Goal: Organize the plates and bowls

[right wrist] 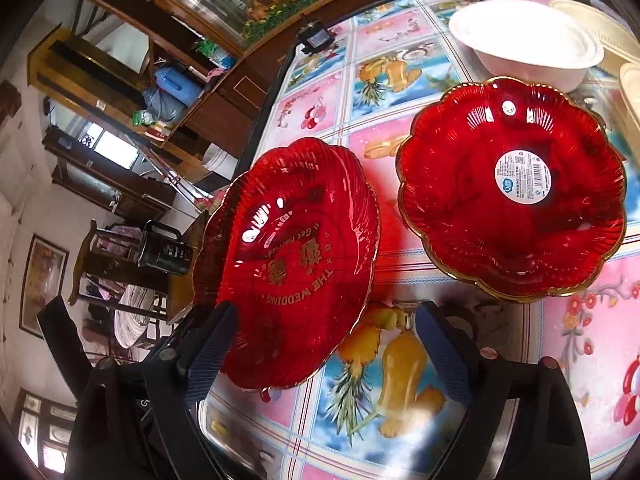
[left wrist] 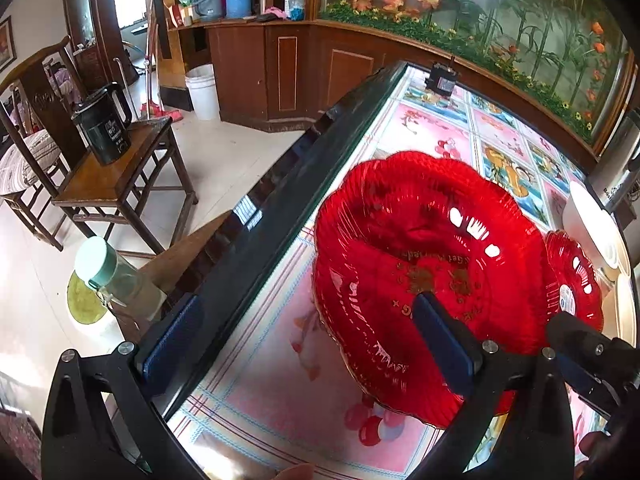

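Plate, red glass, gilt lettering (right wrist: 292,264): lies lower left of centre in the right wrist view, its far edge overhanging the dark table rim (left wrist: 256,216). In the left wrist view it fills the centre right.

Plate, red glass, scalloped gold edge, round label at its middle (right wrist: 512,188): right of centre in the right wrist view, just beside the lettered one, apart from it.

Bowl, white (right wrist: 524,40): upper right, behind the labelled plate; paler dishes at the frame's right edge, kind not clear.

Right gripper (right wrist: 324,352): jaws spread wide, pinching nothing. Its left pad sits at the lettered plate's near rim and the right pad stands over bare tablecloth (right wrist: 400,380).

Left gripper (left wrist: 308,344): jaws spread, nothing between them but the table edge and cloth; its right pad overlaps the lettered plate in the picture, contact not certain.

Step in hand, judged: taking the lettered plate to stack it with its mate.

Handling notes: glass is slick and the rim thin, so bring one pad under the rim and one over, close squarely, lift level, set down gently into the labelled plate.
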`<control>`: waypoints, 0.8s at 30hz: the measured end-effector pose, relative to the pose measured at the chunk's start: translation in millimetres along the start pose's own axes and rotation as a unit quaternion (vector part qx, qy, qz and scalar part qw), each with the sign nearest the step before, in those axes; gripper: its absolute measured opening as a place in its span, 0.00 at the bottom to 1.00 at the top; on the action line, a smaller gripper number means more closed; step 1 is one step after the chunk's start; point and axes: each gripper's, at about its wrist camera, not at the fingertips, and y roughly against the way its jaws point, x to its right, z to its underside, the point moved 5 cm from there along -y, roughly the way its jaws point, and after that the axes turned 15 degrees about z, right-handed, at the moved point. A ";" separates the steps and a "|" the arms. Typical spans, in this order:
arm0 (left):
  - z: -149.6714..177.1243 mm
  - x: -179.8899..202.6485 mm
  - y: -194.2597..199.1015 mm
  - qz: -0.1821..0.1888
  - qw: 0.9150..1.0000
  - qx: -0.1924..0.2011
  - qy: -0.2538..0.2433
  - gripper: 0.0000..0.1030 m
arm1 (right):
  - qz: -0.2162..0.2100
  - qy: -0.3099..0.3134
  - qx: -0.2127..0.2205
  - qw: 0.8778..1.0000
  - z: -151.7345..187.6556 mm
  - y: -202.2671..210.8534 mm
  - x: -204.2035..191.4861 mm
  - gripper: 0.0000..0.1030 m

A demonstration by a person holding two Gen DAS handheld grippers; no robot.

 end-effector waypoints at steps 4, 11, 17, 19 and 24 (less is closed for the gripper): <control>5.6 -3.2 1.8 0.009 1.000 -0.010 0.010 1.00 | 0.004 0.004 0.003 1.000 -0.9 -1.0 0.4 0.81; 3.9 -14.9 11.0 -0.012 0.999 0.009 0.034 1.00 | 0.000 0.002 0.003 1.000 -0.9 0.4 3.7 0.81; 5.9 -9.5 13.1 -0.010 0.999 0.010 0.028 1.00 | -0.001 0.009 0.008 1.000 0.6 5.3 3.2 0.81; 5.8 -6.7 13.0 -0.010 1.000 0.010 0.026 1.00 | 0.001 0.013 0.013 1.000 1.0 9.0 2.4 0.81; 3.8 -2.8 15.3 -0.006 1.000 0.014 0.023 1.00 | 0.001 0.017 0.016 1.000 -1.2 10.1 0.2 0.81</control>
